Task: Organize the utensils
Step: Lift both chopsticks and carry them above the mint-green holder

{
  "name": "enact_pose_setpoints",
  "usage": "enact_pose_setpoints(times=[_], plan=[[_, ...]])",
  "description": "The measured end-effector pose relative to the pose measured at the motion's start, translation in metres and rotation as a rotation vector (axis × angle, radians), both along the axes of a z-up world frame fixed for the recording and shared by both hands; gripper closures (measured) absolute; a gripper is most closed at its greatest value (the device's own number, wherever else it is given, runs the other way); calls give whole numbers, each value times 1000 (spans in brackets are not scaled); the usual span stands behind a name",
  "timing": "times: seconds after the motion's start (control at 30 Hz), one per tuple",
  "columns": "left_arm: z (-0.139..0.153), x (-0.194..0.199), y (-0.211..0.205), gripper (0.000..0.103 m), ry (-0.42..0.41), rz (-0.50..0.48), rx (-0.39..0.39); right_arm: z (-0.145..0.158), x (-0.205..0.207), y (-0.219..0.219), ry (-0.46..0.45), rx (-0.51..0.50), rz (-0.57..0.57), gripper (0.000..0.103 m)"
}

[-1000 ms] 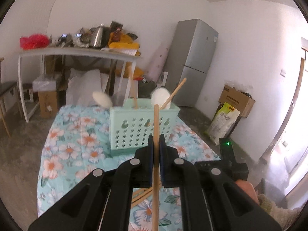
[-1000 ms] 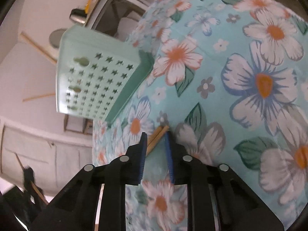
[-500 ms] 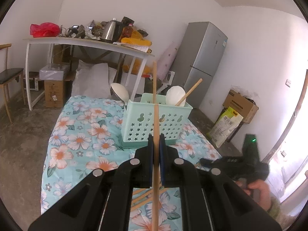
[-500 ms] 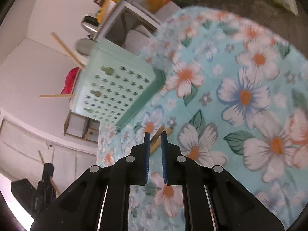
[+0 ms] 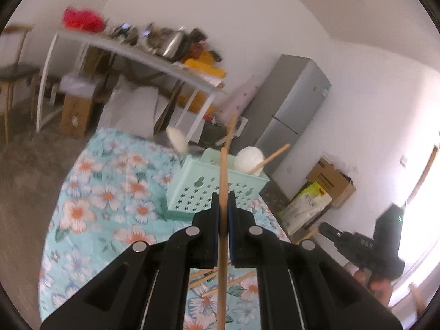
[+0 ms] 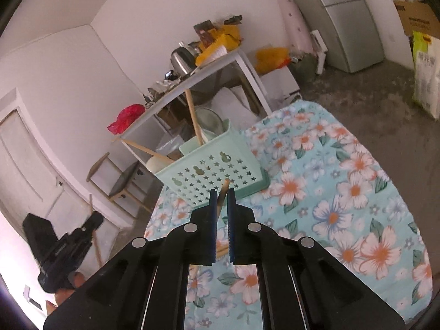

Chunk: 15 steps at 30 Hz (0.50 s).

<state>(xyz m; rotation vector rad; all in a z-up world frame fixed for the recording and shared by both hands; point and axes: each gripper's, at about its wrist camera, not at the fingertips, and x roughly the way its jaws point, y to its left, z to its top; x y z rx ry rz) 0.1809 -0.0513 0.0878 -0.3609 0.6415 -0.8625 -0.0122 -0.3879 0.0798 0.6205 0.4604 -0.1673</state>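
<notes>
A mint-green perforated basket (image 5: 209,192) (image 6: 217,170) stands on the floral tablecloth (image 5: 110,192) (image 6: 343,192). It holds two white-headed ladles (image 5: 250,159) and wooden sticks. My left gripper (image 5: 224,195) is shut on a long wooden chopstick (image 5: 226,165) that stands nearly upright in front of the basket. My right gripper (image 6: 220,192) is shut on a second chopstick (image 6: 225,185), whose tip pokes out toward the basket wall, above the cloth. Each gripper also shows in the other's view: the right gripper (image 5: 357,244) low at the right, the left gripper (image 6: 68,247) low at the left.
Several loose chopsticks (image 5: 209,277) lie on the cloth below my left gripper. Behind the basket stands a white side table (image 5: 137,52) piled with clutter and a kettle. A grey fridge (image 5: 291,110), a cardboard box (image 5: 332,181) and a sack (image 6: 426,82) stand beyond.
My right gripper has closed on a chopstick, lifted it off the cloth and rolled level toward the basket. My left gripper has rolled and shifted a little, still holding its chopstick.
</notes>
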Motion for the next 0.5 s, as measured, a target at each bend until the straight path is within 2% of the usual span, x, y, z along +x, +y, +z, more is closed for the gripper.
enact_pose_setpoints(times=[0.1,0.23,0.4,0.5], plan=[[-9,10,4,98,68,18,-23,1,-1,3,2,-20,-1,98],[-14,10,5,98,72,31,9,0,-1,3,3,-25,-7,98],[-5,4,5,98,34,16,25,3,-3,4,-10,-48,-12,99],[12,0,4,98,-14,-1,17,12,-8,5,-31,-76,-17,100]])
